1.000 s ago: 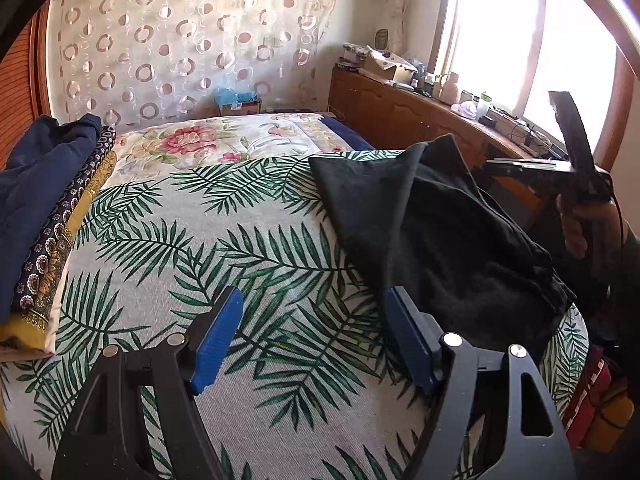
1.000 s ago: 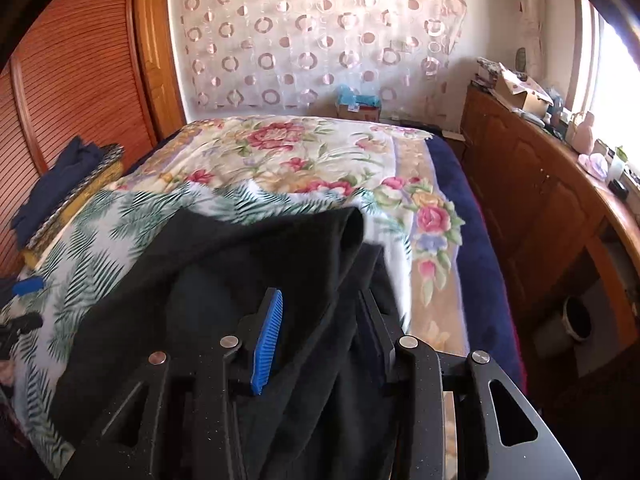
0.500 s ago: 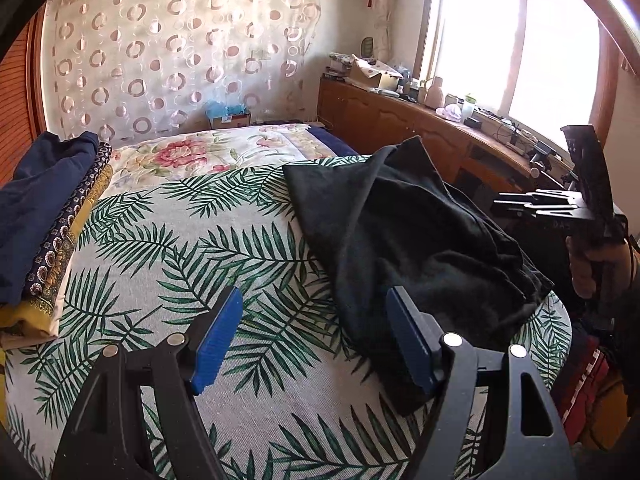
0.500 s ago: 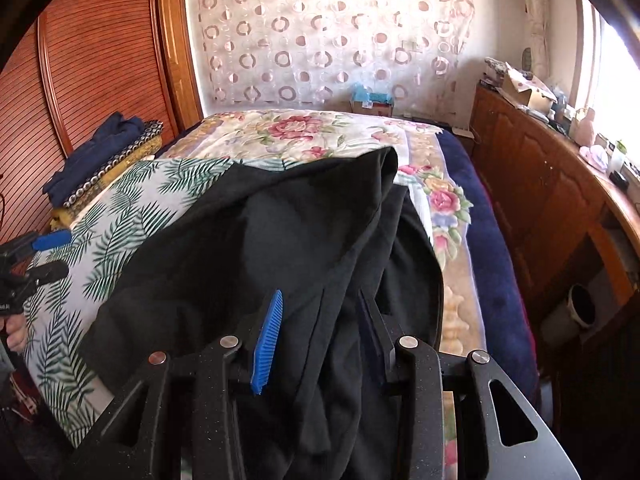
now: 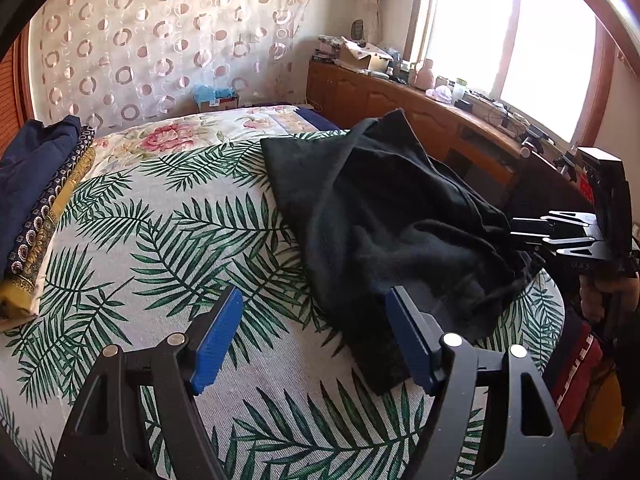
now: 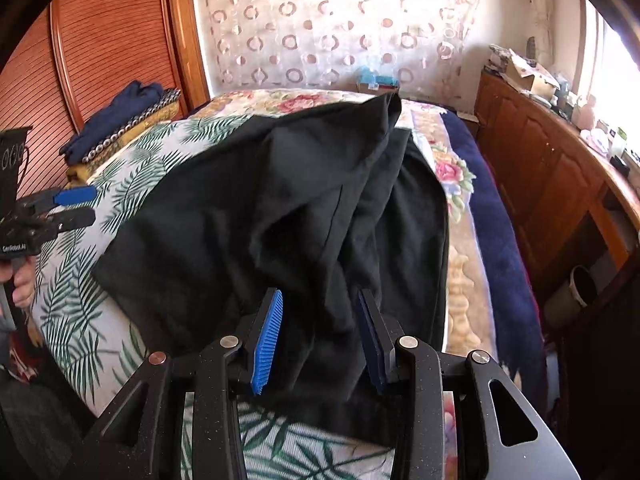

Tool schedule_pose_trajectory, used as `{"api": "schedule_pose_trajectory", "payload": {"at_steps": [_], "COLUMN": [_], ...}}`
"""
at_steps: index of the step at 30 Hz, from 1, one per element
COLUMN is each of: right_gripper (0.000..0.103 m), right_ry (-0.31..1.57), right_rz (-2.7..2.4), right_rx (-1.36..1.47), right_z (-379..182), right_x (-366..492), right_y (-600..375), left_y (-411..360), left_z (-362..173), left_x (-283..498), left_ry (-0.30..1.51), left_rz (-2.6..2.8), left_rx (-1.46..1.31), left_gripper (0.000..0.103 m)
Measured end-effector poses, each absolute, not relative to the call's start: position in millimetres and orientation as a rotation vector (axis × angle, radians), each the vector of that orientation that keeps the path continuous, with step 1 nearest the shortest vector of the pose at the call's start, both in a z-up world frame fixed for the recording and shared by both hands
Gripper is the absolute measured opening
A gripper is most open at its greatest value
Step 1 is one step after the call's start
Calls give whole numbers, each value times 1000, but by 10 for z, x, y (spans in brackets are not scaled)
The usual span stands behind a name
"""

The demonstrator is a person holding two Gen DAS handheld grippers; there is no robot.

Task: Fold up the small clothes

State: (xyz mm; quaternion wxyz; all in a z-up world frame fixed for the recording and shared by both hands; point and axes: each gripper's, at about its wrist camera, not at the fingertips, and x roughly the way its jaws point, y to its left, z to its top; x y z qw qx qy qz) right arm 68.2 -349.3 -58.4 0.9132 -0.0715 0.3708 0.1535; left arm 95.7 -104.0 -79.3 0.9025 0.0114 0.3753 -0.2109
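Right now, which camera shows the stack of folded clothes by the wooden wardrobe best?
The left wrist view: the stack of folded clothes sits large at the bed's left edge, its navy, patterned and yellow layers distinct. The right wrist view shows it smaller and farther off.

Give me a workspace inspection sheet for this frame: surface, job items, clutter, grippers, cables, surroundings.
Surface: palm-leaf sheet spread over a floral bedspread.
Job's things: black garment lying rumpled; folded stack at the bed's edge.
Clutter: nothing seen on the sheet.
Grippers: left gripper open over bare sheet; right gripper holds a bunch of the black garment.
Cables: cords on the sideboard.
Surroundings: wooden sideboard, window, curtain.
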Motion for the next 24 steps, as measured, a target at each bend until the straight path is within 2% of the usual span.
{"api": "schedule_pose_trajectory", "payload": {"at_steps": [10,12,14,17,24], "right_gripper": [39,31,13,9,8], "right_ry": [776,782,775,747,649], "right_rz": [306,309,308,338,360], "right_rx": [-201,-198,-206,-190,-108], "right_z": [-714,-748,-762,-704,-301], "right_x": [784,802,773,698,307], "right_y": [-3338,-3338,-3342,-3375,-3637], "left_y": [-1116,-1128,-1137,-1141,-1143], "left_z": [-913,-924,-934,-932,-876], "left_x": [963,959,959,959,920], "left_ry": [814,816,818,818,800], "left_rz": [-455,-457,-457,-460,-470], "left_rx": [36,37,34,28,26], "left_gripper": [75,75,75,75,75]}}
